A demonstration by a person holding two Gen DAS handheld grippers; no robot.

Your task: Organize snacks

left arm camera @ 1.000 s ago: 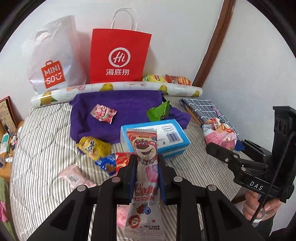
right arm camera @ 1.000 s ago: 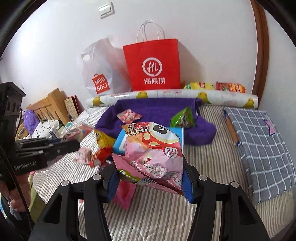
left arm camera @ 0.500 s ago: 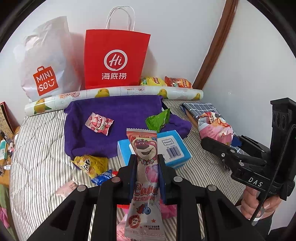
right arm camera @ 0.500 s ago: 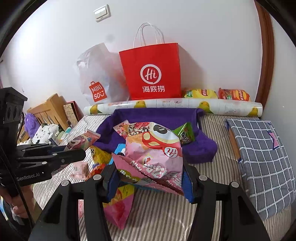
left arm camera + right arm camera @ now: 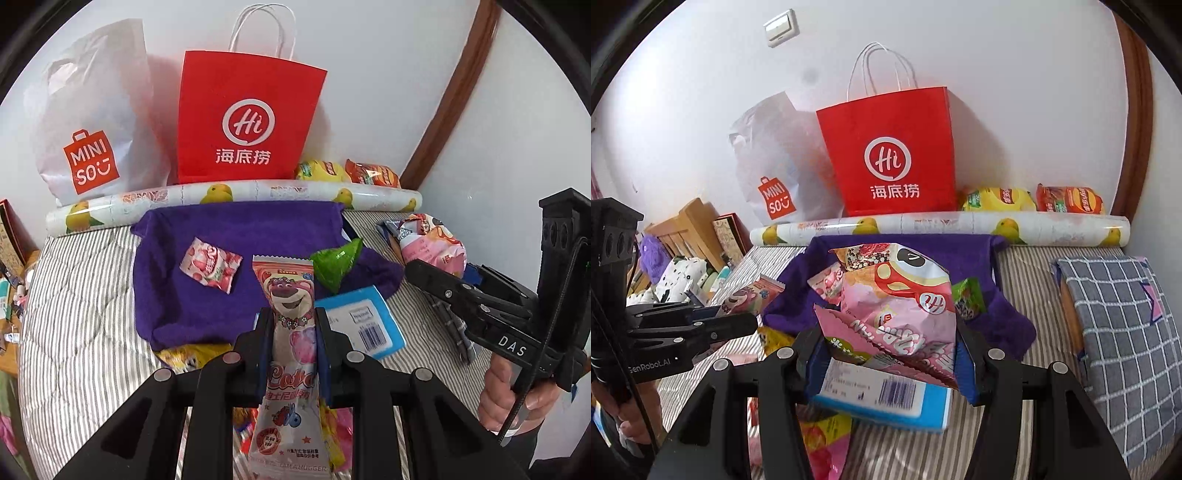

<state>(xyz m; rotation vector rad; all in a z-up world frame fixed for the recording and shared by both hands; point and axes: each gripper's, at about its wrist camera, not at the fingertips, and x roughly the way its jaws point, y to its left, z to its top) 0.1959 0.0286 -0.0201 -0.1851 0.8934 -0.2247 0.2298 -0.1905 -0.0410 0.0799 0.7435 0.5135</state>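
My left gripper [image 5: 291, 332] is shut on a long pink bear snack packet [image 5: 291, 306], held upright above the bed. My right gripper [image 5: 890, 354] is shut on a puffy pink snack bag [image 5: 897, 306]. That bag [image 5: 432, 243] and the right gripper [image 5: 461, 291] also show at the right of the left wrist view. The left gripper [image 5: 738, 321] with the bear packet [image 5: 750, 295] shows at the left of the right wrist view. A purple towel [image 5: 243, 229] lies ahead with a strawberry candy packet [image 5: 210, 269] and a green packet [image 5: 336, 264] on it.
A red paper bag [image 5: 247, 118] and a white plastic bag [image 5: 92, 122] stand against the wall behind a printed roll [image 5: 236, 194]. A blue box [image 5: 365, 325] lies on the striped bed [image 5: 81, 295]. Chip bags [image 5: 1034, 199] sit at the back right, a checked pillow [image 5: 1123, 314] at the right.
Both grippers have travelled forward toward the towel and the bags, each still holding its snack. The blue box and loose packets have slid lower in both views.
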